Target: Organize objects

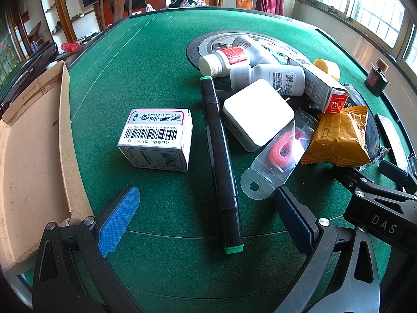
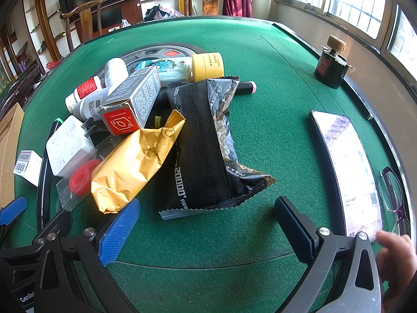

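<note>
My left gripper (image 1: 206, 219) hovers low over the green felt table (image 1: 161, 60), its fingers spread wide and holding nothing, with a black marker with green end caps (image 1: 221, 156) lying lengthwise between them. Just left of the marker sits a small white medicine box (image 1: 156, 140) with a barcode, apart from the pile, and beyond it at the table's left edge stands an open cardboard box (image 1: 31, 156). To the marker's right lies a white charger block (image 1: 258, 114), a clear blister pack holding a red ring (image 1: 278, 156) leaning against it, and an orange snack packet (image 1: 338, 138) beside that. Behind them lie white pill bottles (image 1: 234, 62) and a grey carton with a red end (image 1: 323, 88), tilted on the heap. My right gripper (image 2: 207, 221) is likewise wide open and empty above the felt, its blue pad near the lower end of the orange snack packet (image 2: 135, 161) and the bottom edge of a black snack packet (image 2: 203, 151) that lies between the fingers' line of sight and the heap. A yellow jar (image 2: 208, 66) rests on its side at the back of the pile. Well apart to the right lie a lit phone (image 2: 346, 164), a pair of glasses (image 2: 393, 190) at the rim, and a dark bottle with a wooden cap (image 2: 331, 67). A hand (image 2: 396, 263) shows at the lower right.
</note>
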